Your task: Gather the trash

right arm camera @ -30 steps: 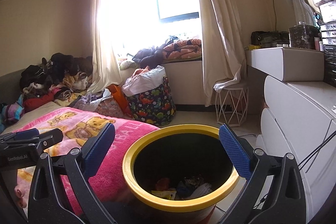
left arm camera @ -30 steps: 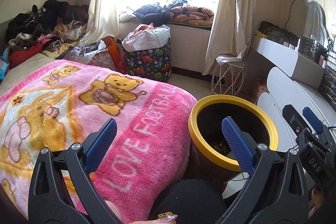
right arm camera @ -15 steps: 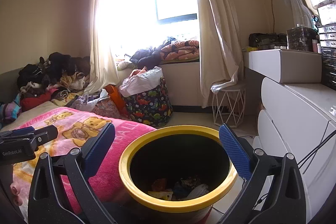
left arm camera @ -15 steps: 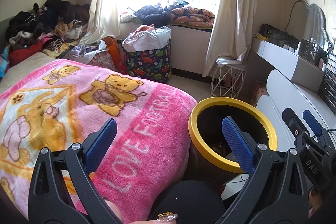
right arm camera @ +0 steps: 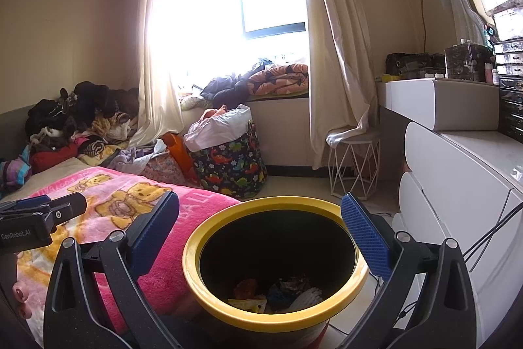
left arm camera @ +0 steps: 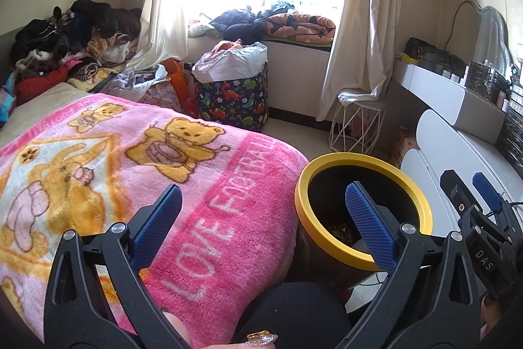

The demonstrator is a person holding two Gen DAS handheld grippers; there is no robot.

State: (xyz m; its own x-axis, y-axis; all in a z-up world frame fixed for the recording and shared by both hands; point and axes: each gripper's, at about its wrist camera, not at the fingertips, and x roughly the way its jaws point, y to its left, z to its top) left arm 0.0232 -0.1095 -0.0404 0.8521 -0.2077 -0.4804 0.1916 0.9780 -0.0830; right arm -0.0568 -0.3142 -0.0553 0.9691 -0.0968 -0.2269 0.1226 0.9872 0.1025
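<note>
Both tongs spread wide, holding nothing: left tongs (left arm camera: 261, 211) over the pink blanket (left arm camera: 140, 159), right tongs (right arm camera: 260, 226) above the bin (right arm camera: 274, 316), probably for dropping; trash (right arm camera: 278, 293) at its bottom.

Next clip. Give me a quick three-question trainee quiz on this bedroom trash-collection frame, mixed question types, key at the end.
1. True or false: the right gripper holds a piece of trash.
2. The yellow-rimmed bin is: A) empty B) holding some trash C) lidded.
3. Fill in: beside the bin lies a pink ____ with bear pictures.

Key: 1 false, both it and the left gripper are open and empty. 2 B. 3 blanket.
</note>
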